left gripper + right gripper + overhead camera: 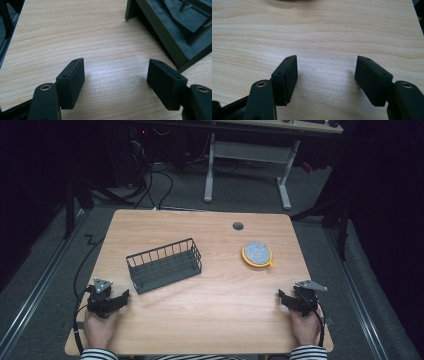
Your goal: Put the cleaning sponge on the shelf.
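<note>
Bench [210, 320]: wire basket [164, 265] left of centre, empty as far as you can see; yellow-rimmed round pad [257, 254] well apart to its right. Your left gripper [119, 299] rests near the basket, fingers [72, 81] spread wide, holding nothing. Your right gripper [283, 299] likewise, fingers [287, 77] wide and empty. Progress: likely none yet; pad untouched, outside the basket.

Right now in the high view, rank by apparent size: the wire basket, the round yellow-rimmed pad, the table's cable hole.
1. wire basket, clearly largest.
2. round yellow-rimmed pad.
3. cable hole, smallest; it lies a little farther from the camera, but the gap is too wide for that to matter.
</note>
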Demonstrator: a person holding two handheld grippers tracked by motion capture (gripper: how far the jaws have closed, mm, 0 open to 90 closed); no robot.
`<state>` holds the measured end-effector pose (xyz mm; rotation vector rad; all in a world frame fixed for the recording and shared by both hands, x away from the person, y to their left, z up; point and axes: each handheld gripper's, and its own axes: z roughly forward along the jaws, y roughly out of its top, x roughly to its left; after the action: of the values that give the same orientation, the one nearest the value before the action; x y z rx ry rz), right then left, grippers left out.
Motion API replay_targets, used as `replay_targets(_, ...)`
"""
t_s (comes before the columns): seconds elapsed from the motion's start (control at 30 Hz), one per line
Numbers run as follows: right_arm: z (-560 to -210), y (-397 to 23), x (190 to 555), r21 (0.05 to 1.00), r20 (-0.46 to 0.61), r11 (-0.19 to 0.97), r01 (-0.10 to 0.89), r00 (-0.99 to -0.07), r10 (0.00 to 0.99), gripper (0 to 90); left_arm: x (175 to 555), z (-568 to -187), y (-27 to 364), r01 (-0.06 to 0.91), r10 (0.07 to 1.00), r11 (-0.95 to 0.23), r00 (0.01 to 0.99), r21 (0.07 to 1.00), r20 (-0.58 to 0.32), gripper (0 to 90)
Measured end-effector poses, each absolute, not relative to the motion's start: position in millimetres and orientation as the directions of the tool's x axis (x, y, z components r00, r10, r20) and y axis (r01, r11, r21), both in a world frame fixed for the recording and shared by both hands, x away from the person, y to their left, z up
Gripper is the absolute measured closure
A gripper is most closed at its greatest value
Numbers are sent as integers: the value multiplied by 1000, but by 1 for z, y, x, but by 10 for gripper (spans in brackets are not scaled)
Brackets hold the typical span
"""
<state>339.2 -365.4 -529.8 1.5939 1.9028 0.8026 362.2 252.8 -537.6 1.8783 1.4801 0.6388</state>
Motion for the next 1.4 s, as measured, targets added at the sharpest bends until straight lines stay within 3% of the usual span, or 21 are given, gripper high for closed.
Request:
replay_targets(0.77, -530, -364, 338, 726, -19, 129, 676, -167, 986, 349, 362, -537, 255, 653, 974, -112, 223, 749, -49, 336)
replay_targets(1.23, -530, -364, 338, 727, -18, 128, 675, -167, 986, 350, 357, -523, 262, 671, 952, -12, 236, 741, -197, 327)
replay_targets(1.4, -530, -364, 338, 726, -19, 128, 676, -166, 986, 350, 353, -510, 266, 650, 948, 9, 236, 760, -214, 332)
